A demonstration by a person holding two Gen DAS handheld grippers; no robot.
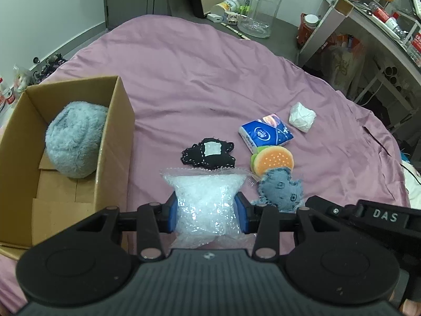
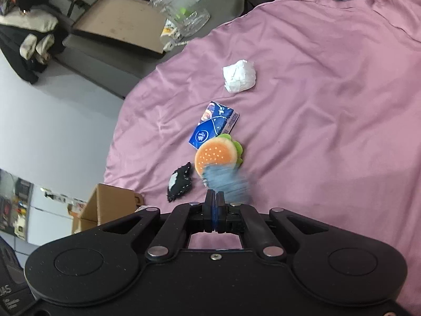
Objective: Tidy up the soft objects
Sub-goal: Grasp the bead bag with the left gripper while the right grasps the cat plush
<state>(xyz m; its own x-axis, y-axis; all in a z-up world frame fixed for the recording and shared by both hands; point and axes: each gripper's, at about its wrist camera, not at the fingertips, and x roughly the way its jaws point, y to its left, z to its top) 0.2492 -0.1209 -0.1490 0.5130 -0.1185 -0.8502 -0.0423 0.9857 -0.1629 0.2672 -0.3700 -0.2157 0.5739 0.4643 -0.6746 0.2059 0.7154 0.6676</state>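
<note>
Between your left gripper's [image 1: 208, 214] blue pads sits the bubble-wrap bag [image 1: 206, 197], pinched at its middle, low over the purple sheet [image 1: 197, 73]. Squeeze gently, lift it level, and carry it left over the wall of the cardboard box [image 1: 115, 137], where a fluffy grey ball [image 1: 75, 139] already lies. Your right gripper [image 2: 215, 210] looks pressed together on the denim toy's [image 2: 226, 183] edge, though blur hides the contact. Black patch [image 1: 208, 154], burger toy [image 1: 273, 159], tissue pack [image 1: 265, 131] and white wad [image 1: 302, 117] wait nearby.

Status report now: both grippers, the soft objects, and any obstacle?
Left gripper shut on bubble wrap bag. Right gripper shut on denim toy. Fluffy ball in cardboard box. No obstacle seen.
</note>
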